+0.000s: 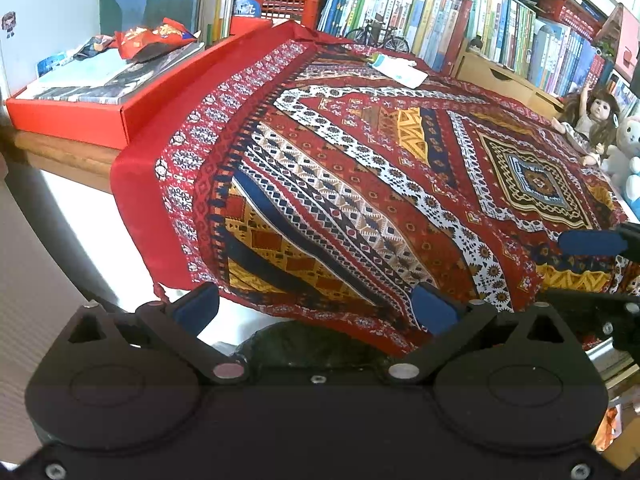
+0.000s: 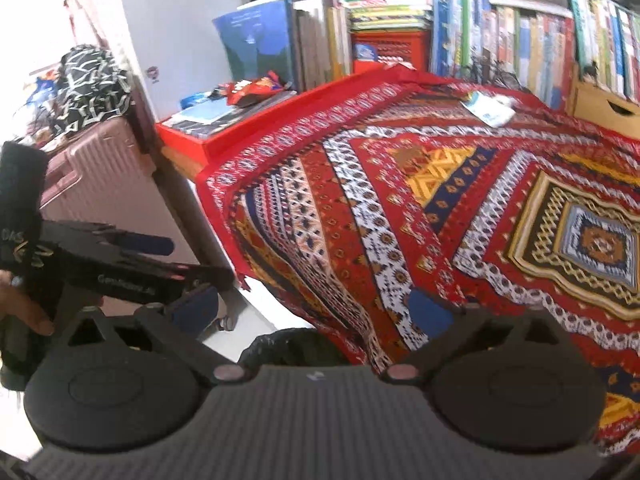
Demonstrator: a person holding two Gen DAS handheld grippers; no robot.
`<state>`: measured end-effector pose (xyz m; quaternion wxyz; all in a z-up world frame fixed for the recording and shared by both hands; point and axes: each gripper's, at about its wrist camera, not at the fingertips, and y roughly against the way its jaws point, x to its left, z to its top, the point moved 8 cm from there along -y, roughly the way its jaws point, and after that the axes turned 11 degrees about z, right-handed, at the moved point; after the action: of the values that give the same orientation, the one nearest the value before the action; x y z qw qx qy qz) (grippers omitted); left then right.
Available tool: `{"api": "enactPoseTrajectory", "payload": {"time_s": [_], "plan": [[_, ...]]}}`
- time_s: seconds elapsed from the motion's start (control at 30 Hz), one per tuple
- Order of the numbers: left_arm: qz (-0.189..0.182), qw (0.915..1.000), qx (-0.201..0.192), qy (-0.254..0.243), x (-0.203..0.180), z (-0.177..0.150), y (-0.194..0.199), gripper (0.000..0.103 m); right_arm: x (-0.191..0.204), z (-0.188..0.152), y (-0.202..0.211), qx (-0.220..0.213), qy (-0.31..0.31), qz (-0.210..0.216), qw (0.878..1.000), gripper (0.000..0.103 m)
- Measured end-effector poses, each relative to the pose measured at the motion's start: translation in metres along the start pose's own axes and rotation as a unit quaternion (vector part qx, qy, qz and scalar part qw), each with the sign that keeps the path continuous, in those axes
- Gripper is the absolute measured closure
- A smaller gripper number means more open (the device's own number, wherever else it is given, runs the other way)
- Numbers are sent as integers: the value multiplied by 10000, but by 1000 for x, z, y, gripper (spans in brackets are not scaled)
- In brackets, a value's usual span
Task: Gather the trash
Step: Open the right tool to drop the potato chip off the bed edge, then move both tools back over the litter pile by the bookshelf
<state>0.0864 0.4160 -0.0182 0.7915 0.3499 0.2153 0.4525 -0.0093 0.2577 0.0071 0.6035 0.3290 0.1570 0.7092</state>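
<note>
Your left wrist camera looks down and forward over the near left corner of the patterned tablecloth [image 1: 360, 168], close to its hanging edge. Your right wrist camera faces the same way from just right. Both share the cloth, the red box [image 1: 100, 116] and the far bookshelf [image 2: 500, 40].

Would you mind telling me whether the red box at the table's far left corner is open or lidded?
Open: the red box has no lid on; magazines and a red snack wrapper lie exposed inside.

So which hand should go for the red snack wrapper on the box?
Probably left. The left gripper is open and empty, on the side nearer the red snack wrapper on the red box. The right gripper sits farther off.
</note>
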Motion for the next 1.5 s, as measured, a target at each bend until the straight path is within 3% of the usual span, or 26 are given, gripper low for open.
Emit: {"api": "enactPoseTrajectory", "payload": {"time_s": [0.4,0.6,0.8,1.0,1.2,1.5], "plan": [[-159,9996,136,-185,-17,-1,-1,0,-23,0,8,-22,-322,-166,9993,0],[-440,9985,70,-330,-33,27,8,0,-30,18,16,-101,-250,-126,9996,0],[-635,9979,-110,-81,-51,72,18,0,-48,56,35,-285,-54,-281,9992,0],[-417,9978,-494,-132,-68,126,22,0,-80,104,57,-634,-4,-425,9971,0],[-480,9949,-881,-89,-90,189,23,0,-112,157,74,-921,246,-503,9942,0],[-494,9895,-1348,-183,-132,295,-12,0,-177,228,73,-1302,306,-641,9889,0]]}}
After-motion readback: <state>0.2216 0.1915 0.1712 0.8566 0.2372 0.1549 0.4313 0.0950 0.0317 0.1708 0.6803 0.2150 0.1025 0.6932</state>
